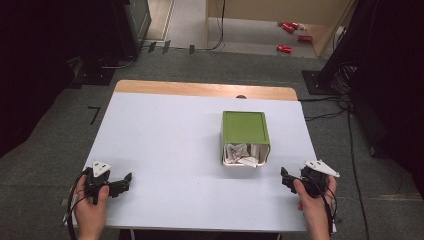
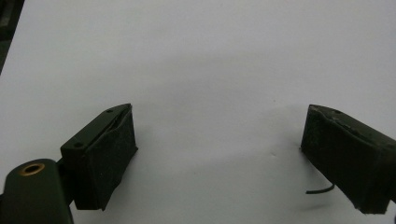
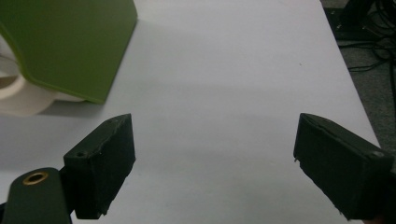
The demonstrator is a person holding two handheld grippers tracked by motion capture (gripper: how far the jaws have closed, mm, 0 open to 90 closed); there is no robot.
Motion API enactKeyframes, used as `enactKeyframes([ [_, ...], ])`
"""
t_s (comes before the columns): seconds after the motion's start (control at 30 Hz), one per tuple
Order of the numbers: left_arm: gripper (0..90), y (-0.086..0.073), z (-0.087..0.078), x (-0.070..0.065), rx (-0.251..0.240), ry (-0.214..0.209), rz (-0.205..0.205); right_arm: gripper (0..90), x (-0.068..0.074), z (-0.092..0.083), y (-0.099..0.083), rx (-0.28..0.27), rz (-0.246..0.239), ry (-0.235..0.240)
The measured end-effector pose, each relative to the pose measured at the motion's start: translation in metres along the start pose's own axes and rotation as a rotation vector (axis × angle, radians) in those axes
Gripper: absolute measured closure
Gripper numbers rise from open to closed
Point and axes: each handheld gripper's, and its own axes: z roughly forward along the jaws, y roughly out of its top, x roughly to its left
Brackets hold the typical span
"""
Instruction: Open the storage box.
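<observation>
A green box (image 1: 245, 127) lies on its side on the white table (image 1: 165, 140), right of centre. Its open end faces me and holds a white liner with crumpled white paper (image 1: 243, 155). My left gripper (image 1: 128, 182) rests near the front left edge, far from the box. In the left gripper view this gripper (image 2: 219, 112) is open over bare table. My right gripper (image 1: 285, 179) is at the front right, a short way right of the box's open end. It (image 3: 215, 119) is open and empty, with the green box (image 3: 70, 42) and its white rim (image 3: 18, 98) off to the upper left.
A wooden strip (image 1: 205, 89) runs along the table's far edge. Beyond it, red objects (image 1: 291, 27) lie on the floor. Cables (image 1: 340, 107) and a dark stand (image 1: 330, 75) are off the right side, and dark equipment (image 1: 115, 45) is at the back left.
</observation>
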Motion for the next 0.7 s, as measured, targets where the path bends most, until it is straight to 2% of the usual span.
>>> enactKeyframes([
  [0.23,10.7,0.0,0.0,0.0,0.001,0.0,0.0,12.6,0.015,0.003,0.012,-0.013,-0.013,0.026],
  [0.67,10.7,0.0,0.0,0.0,0.001,-0.001,0.0,12.9,0.034,0.004,0.033,-0.036,-0.026,0.078],
  [0.7,10.7,0.0,0.0,0.0,0.001,-0.001,-0.001,14.9,0.037,0.005,0.036,-0.036,-0.028,0.076],
])
